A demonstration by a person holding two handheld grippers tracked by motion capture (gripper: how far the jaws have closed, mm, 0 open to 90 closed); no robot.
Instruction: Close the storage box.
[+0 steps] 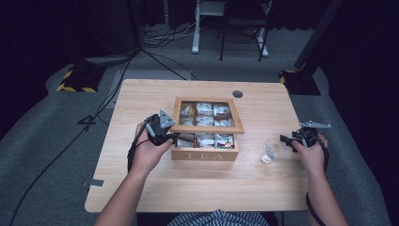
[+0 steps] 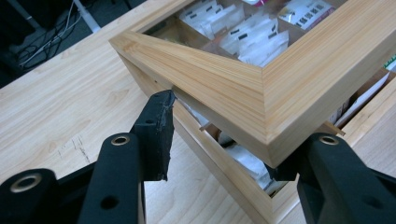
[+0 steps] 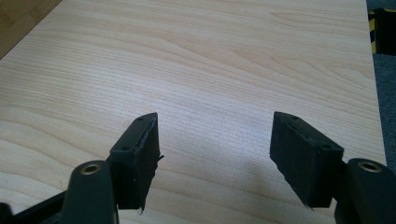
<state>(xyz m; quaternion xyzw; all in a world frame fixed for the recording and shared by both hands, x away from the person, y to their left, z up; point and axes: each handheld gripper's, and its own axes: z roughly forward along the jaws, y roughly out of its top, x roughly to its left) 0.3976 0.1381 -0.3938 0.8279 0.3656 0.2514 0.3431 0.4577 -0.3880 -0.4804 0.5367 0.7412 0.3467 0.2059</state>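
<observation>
Wooden tea box, mid-table, front lettered "TEA"; framed lid tilted up, paper sachets in compartments. Your left gripper clamps the lid's near corner. Your right gripper gapes over pale-grained table, beside a clear glass.

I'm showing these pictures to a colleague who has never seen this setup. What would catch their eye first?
Most likely the wooden tea box at the middle of the table, its framed lid raised off the front edge so the packed tea bags show. Next, the left gripper clamps the lid's near left corner. To the right, a small clear glass stands just in front of the right gripper, whose jaws gape over bare wood.
</observation>
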